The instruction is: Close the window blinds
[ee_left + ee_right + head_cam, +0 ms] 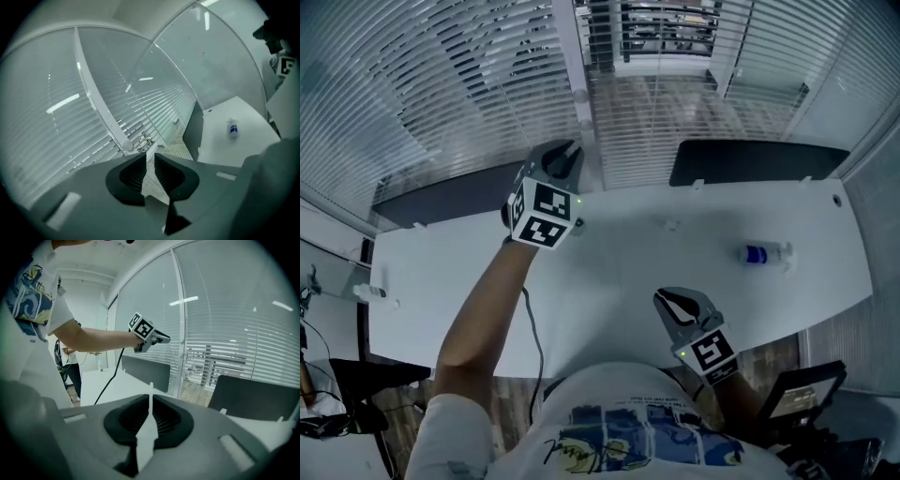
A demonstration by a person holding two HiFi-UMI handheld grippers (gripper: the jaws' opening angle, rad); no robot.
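Left gripper (567,155) at the blinds (441,84) — jaws slightly apart, empty, just under what may be the tilt wand (101,103). Right gripper (677,305) over the desk (609,272), jaws pressed together.

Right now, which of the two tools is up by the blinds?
The left tool, reaching out to the blinds at the window. The right tool hangs low, over the near edge of the desk.
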